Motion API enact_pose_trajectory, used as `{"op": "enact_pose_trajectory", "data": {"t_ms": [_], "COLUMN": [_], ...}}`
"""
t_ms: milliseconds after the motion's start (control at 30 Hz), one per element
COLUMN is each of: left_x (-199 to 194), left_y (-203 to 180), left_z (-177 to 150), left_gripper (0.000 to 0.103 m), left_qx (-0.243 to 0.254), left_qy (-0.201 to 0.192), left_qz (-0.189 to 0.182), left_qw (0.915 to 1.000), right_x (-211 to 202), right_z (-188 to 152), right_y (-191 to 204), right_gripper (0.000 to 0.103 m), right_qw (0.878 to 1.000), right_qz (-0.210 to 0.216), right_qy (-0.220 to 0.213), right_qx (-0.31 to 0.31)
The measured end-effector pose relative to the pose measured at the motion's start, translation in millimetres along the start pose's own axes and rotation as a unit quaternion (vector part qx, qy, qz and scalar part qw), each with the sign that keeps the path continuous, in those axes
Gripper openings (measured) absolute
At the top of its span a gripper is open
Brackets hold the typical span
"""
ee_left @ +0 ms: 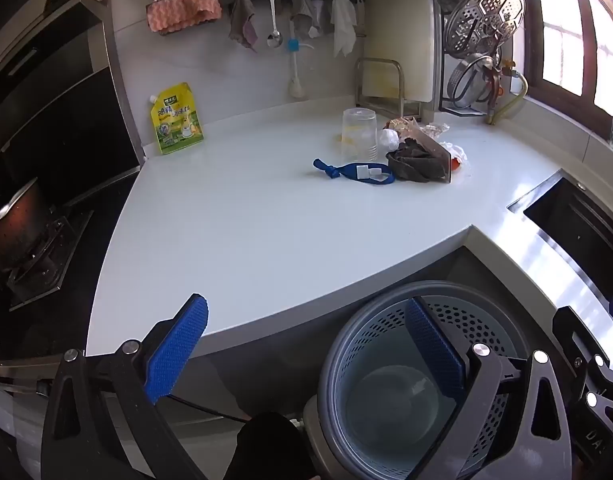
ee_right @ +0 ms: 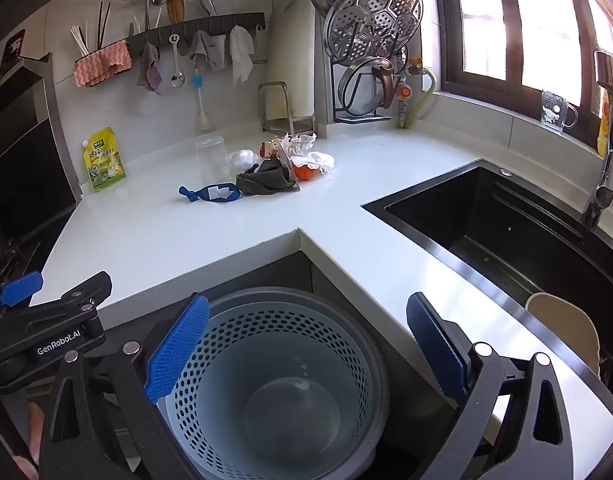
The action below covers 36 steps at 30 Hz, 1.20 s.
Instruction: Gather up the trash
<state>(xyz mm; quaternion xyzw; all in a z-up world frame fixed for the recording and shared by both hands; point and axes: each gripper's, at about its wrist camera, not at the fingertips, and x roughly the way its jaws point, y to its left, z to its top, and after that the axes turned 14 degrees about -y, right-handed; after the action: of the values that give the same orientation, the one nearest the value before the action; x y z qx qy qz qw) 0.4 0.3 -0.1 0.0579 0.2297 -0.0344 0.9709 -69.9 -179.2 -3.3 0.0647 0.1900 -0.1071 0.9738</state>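
You read "GenRobot.AI", white lettering, on black body of left gripper (ee_right: 46, 316) in right wrist view. Yellow pouch (ee_right: 103, 160) against wall carries printed characters, too small to read. Nothing else legible to you.

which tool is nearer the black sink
Right. The right tool hangs over the bin with the sink just to its right; the left tool sits further left, the sink at its view's edge.
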Motion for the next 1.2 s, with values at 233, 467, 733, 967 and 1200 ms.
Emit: {"op": "enact_pose_trajectory", "data": {"t_ms": [233,467,733,967,1200], "left_x": [0.8,1.7,-0.8,-0.9,-2.0], "left_y": [-0.7,-1.0,-3.4,-6.1,-9.8], "left_z": [0.9,-0.6,-2.1,-3.6,-4.1], "left_gripper": [0.097,0.097,0.097,0.097,0.097], "left_qx": [-0.001,0.000,0.002,0.005,0.005], "left_qy": [-0.002,0.000,-0.003,-0.004,-0.003], "left_qz": [-0.003,-0.003,-0.003,-0.003,-0.003], "left_qw": [1.0000,1.0000,1.0000,1.0000,1.0000], "right_x": [-0.3,-1.4,-2.1,-2.9,-4.4], "right_z": [0.6,1.7,2.3,-0.1,0.8], "right_y": [2.5,0.9,0.5,1.3,-0.4], "right_gripper": [0.095,0.094,0.094,0.095,0.095], "right_qw": [1.000,1.000,1.000,1.000,1.000], "right_qz": [-0.002,-0.002,-0.006,-0.008,-0.007], "right_qy": [0.002,0.002,-0.002,-0.003,-0.004], "right_qx": [-0.004,0.002,0.001,0.002,0.002]}}
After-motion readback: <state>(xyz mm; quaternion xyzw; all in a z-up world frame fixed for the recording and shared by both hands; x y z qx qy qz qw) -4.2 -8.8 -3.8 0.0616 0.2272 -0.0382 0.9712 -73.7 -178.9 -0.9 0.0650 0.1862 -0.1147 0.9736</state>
